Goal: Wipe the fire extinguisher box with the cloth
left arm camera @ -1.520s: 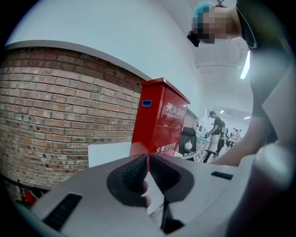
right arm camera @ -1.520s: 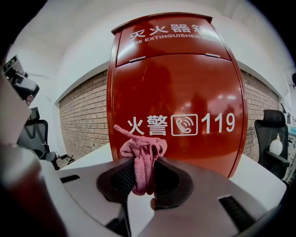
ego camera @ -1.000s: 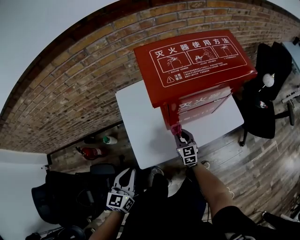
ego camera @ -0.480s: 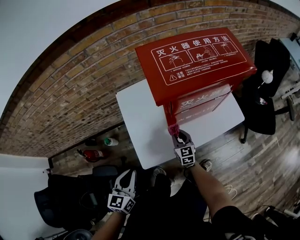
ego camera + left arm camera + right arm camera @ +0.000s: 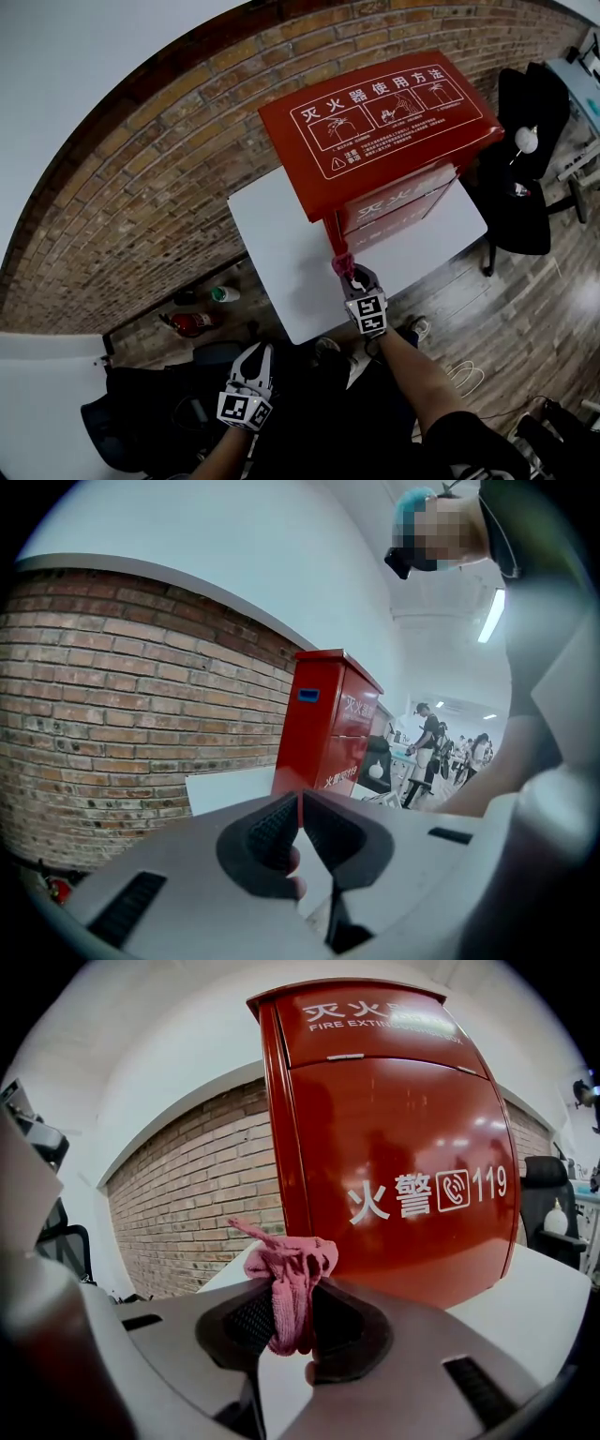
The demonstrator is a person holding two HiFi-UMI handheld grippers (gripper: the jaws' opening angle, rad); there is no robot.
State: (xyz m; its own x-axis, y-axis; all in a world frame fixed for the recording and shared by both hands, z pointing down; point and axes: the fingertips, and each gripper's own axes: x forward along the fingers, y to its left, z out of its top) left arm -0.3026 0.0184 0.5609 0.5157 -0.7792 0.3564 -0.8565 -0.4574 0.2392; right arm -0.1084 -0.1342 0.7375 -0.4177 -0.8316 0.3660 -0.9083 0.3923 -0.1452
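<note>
1. A white counter [image 5: 281,248] stands against a brick wall [image 5: 159,178], with plain pale wall above the brick. Wooden plank floor [image 5: 473,309] lies around the counter.
2. On the floor to the left of the counter, at the foot of the brick, lie a red fire extinguisher [image 5: 192,323] and a green-capped bottle [image 5: 222,294]. A black office chair [image 5: 525,202] stands just right of the counter. Far across the room, a few people [image 5: 427,747] are on their feet.
3. The red fire extinguisher box [image 5: 384,131] stands upright on the counter's far right part. It has white instruction pictures on its top and "119" printed on its front. Its front panels are shut, so nothing inside shows.
4. The right gripper [image 5: 352,276] is low at the box's near left corner. Its fingers [image 5: 342,1321] are clamped on a bunched pink cloth [image 5: 291,1274]. The cloth pokes out past the tips towards the red corner edge, but I cannot tell whether it touches the box.
5. The left gripper [image 5: 254,351] hangs near and to the left, well apart from the counter. Its fingers [image 5: 272,832] are pressed together with nothing between them.
</note>
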